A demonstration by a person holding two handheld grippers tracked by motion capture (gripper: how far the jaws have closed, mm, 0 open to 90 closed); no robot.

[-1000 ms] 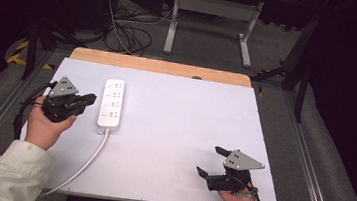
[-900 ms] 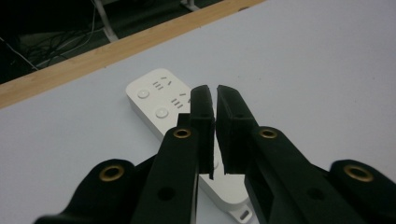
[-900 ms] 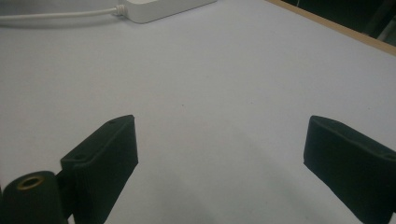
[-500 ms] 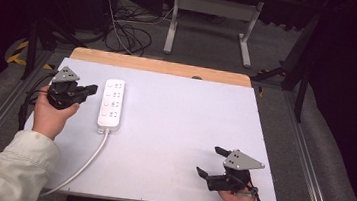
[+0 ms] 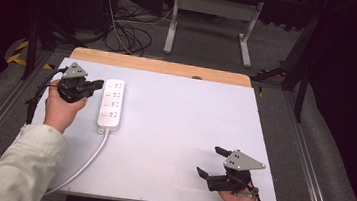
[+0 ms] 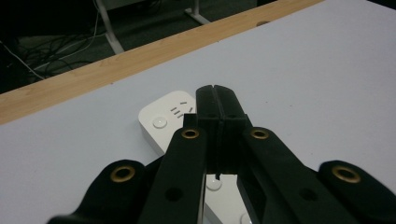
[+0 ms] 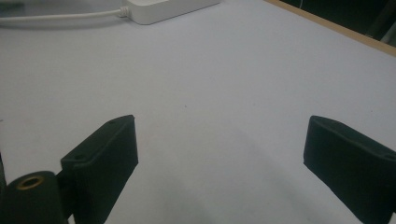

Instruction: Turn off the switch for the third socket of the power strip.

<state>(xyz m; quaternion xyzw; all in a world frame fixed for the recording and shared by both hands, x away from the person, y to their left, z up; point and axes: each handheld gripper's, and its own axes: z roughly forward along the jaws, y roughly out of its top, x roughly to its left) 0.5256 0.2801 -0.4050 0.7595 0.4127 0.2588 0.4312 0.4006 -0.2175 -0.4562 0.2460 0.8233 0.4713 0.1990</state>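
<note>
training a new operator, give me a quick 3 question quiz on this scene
1. True or false: the left claw is shut.
2. What white item lies on the table beside the left claw?
A. power strip
B. keyboard
C. remote
3. Fill in: the right claw has its jaws ____.

Key:
1. true
2. A, the power strip
3. open, apart over bare table with nothing between them

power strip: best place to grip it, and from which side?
Probably across the narrow width of the power strip, mid-body, coming from above. It lies flat on the table, long axis running away from the person, cord leaving the near end. The left hand-held gripper, jaws shut, is beside it and must open first.
</note>
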